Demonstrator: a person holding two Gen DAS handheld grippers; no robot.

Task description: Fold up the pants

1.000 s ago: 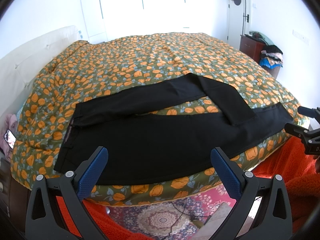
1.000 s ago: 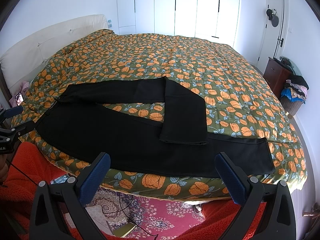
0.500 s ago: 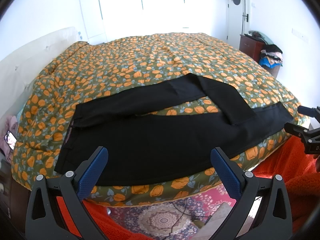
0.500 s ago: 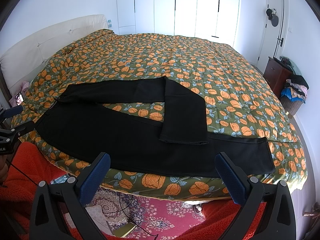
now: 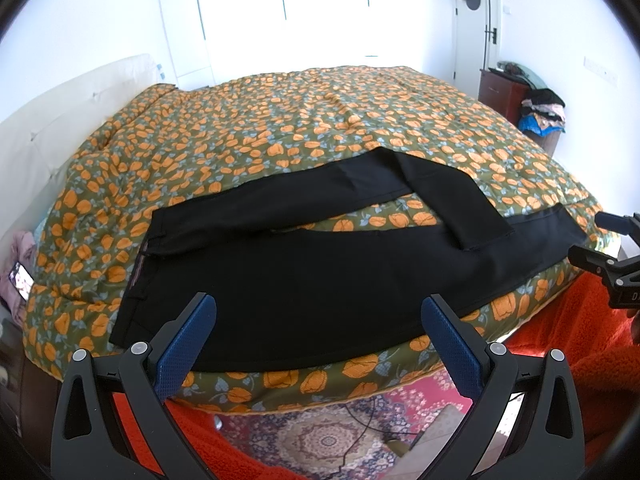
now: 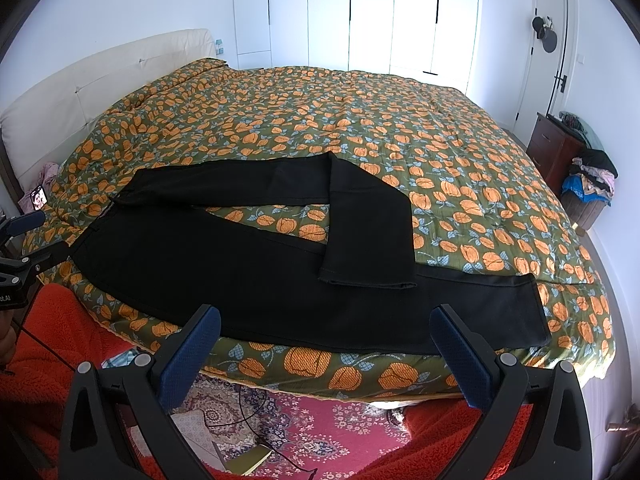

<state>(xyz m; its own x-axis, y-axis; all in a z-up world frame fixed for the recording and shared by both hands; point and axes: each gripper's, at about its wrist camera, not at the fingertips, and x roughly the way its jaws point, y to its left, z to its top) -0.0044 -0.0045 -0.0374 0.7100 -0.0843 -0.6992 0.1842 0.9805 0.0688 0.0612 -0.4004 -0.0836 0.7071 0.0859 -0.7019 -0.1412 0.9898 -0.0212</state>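
Observation:
Black pants (image 5: 304,276) lie spread along the near edge of a bed with a green and orange floral cover (image 5: 280,128). The waistband is at the left, the near leg runs straight to the right, and the far leg is folded back so its hem lies over the near leg (image 6: 366,280). My left gripper (image 5: 318,312) is open and empty, held off the bed's edge near the waist end. My right gripper (image 6: 324,322) is open and empty, off the edge near the leg end. Each gripper shows in the other's view, the right one (image 5: 600,248) and the left one (image 6: 24,240).
A patterned red rug (image 6: 320,420) with a cable lies on the floor below the bed edge. A cream headboard (image 6: 100,76) is at the left. A dark cabinet with piled clothes (image 6: 576,160) stands at the right by the door. A phone (image 6: 38,198) lies at the bed's left end.

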